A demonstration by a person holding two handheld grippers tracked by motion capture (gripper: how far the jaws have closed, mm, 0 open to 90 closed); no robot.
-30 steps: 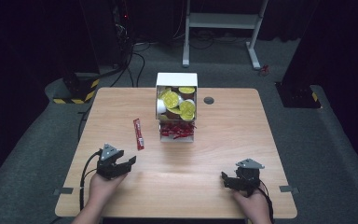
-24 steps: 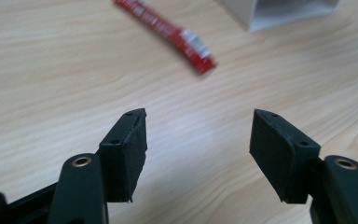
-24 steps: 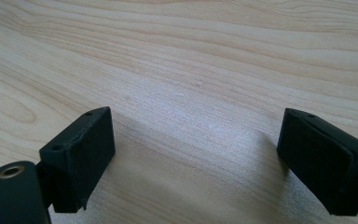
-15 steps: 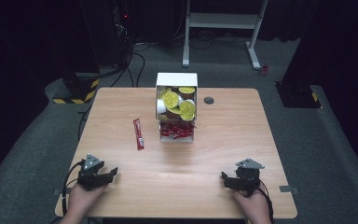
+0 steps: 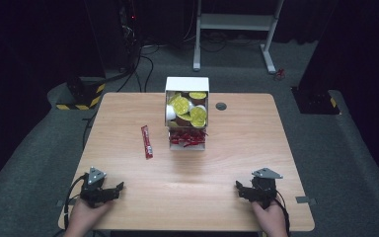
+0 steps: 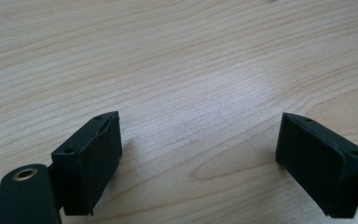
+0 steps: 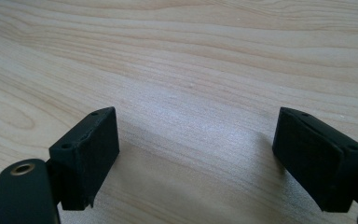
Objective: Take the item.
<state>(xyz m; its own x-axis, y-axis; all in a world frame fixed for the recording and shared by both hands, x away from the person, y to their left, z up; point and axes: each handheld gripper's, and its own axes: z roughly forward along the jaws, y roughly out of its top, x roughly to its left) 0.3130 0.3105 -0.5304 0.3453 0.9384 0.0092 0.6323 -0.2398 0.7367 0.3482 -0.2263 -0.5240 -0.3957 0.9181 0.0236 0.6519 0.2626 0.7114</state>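
A red sachet (image 5: 147, 141) lies flat on the wooden table (image 5: 237, 148), left of a white box (image 5: 186, 85). The box holds several yellow-lidded cups (image 5: 181, 105) in its upper part and red packets (image 5: 187, 138) in its lower part. My left gripper (image 5: 117, 188) rests near the front left corner. Its jaws have just been opening, and in the left gripper view it (image 6: 198, 154) stands wide with only bare wood between the pads. My right gripper (image 5: 240, 188) sits near the front right corner, and in the right gripper view it (image 7: 196, 154) is open over bare wood.
A small dark round grommet (image 5: 221, 106) is set in the table right of the box. Beyond the table, on the grey carpet, stand a white metal frame (image 5: 237, 29), cables and black and yellow striped blocks (image 5: 84, 96).
My left gripper has drawn back toward the front left corner of the table and settled lower. The right gripper has stayed put.
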